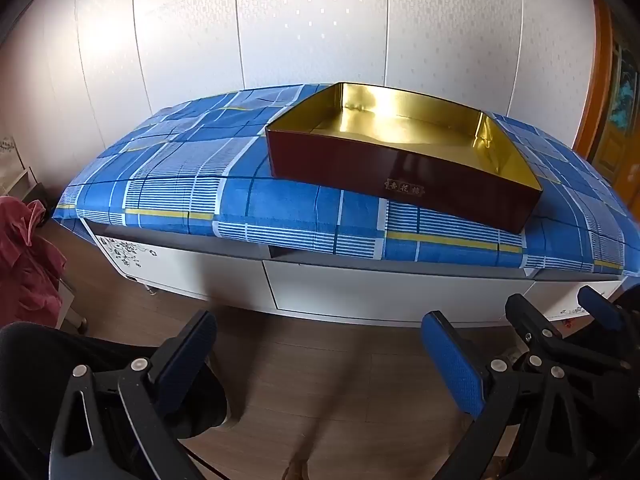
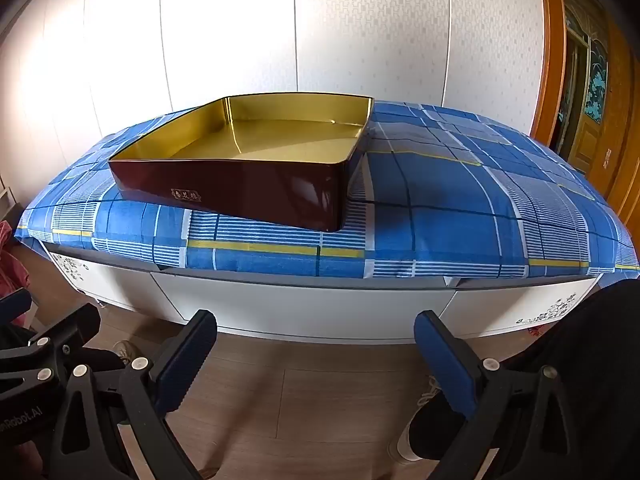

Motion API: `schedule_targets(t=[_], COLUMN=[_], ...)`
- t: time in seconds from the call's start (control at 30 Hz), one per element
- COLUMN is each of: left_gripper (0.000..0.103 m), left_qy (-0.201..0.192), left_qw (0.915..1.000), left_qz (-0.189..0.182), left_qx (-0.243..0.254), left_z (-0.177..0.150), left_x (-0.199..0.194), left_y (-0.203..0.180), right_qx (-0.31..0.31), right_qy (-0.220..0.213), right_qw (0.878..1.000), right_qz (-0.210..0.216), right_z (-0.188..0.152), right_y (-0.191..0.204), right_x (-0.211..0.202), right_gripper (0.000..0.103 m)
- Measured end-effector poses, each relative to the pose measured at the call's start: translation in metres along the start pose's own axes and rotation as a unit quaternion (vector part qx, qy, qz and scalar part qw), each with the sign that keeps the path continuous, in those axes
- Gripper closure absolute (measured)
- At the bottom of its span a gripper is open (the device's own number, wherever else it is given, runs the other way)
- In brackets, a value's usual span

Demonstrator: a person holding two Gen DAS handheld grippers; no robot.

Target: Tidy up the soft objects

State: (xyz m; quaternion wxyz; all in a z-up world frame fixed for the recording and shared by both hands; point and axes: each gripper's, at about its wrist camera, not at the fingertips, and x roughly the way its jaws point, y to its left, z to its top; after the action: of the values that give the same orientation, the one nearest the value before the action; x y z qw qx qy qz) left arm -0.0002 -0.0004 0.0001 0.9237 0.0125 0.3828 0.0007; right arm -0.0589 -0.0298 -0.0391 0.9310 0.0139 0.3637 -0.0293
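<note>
My left jaws (image 1: 320, 364) apart, my right jaws (image 2: 316, 364) apart, nothing between them, gold-lined box (image 2: 240, 184) ahead on blue-checked worktop (image 2: 440, 200)

This looks like a room in a home. A white cabinet (image 2: 304, 308) with flower drawings stands against a white wallpapered wall (image 2: 360, 32). Right of the cabinet is a wooden door (image 2: 588, 120). Below it is wood floor (image 2: 320, 392).

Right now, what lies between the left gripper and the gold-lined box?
Bare wooden floor, then the white cabinet front and the blue plaid cloth under the box. The left wrist view shows nothing between the open left gripper fingers.
</note>
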Motion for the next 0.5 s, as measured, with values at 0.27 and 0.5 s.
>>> schedule_targets(t=[0.27, 0.5], left_gripper=[0.000, 0.000], left_qy=[0.003, 0.007], left_qw=[1.0000, 1.0000], left_qz=[-0.003, -0.005], left_qx=[-0.004, -0.003], left_z=[-0.0027, -0.0009], left_x=[0.0009, 0.0024], left_y=[-0.0045, -0.0030], right_qx=[0.000, 0.003], right_qy=[0.002, 0.008], right_qw=[1.000, 1.000], right_qz=[0.002, 0.004], right_z=[-0.0010, 0.0001], right_y=[-0.0012, -0.0009], right_x=[-0.0001, 0.0016], right_gripper=[0.002, 0.002])
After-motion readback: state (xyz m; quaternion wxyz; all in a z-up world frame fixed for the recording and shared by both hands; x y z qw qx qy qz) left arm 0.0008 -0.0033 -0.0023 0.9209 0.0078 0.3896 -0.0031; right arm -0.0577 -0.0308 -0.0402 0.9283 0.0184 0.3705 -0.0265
